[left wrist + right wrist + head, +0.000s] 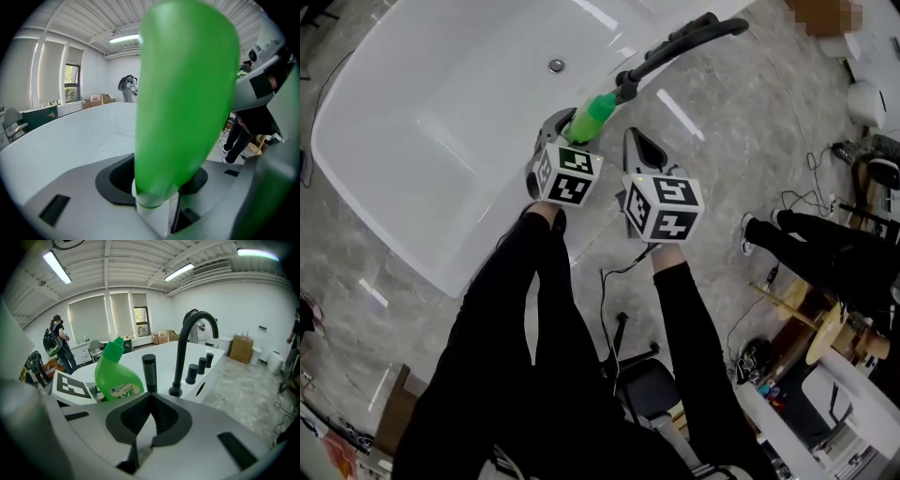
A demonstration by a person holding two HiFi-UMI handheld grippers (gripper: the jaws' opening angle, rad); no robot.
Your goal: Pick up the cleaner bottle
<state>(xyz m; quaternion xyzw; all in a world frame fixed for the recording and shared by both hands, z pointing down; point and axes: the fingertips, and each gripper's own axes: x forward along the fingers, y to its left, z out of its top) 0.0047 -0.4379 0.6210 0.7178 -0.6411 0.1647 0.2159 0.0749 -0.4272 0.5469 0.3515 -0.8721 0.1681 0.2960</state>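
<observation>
A white tub [441, 112] is seen from above on a grey stone floor [722, 131], and a black faucet [684, 42] is mounted on its rim. The left hand-held gripper [579, 129] is held over that rim with its jaws set wide and closed around the bottle [592, 116]. In the left gripper view the space between the jaws is filled by the bottle, and both dark pads are met by its sides. The right hand-held gripper [634, 141] is held just beside the left one, to its right in the head view. Its jaws are brought together and nothing is held between them. The bottle is stood upright on the tub's rim, near the faucet's base. It is bright green, broad in the body and narrowed toward a green cap [114, 344]. A pale label [123, 390] is carried low on its front.
</observation>
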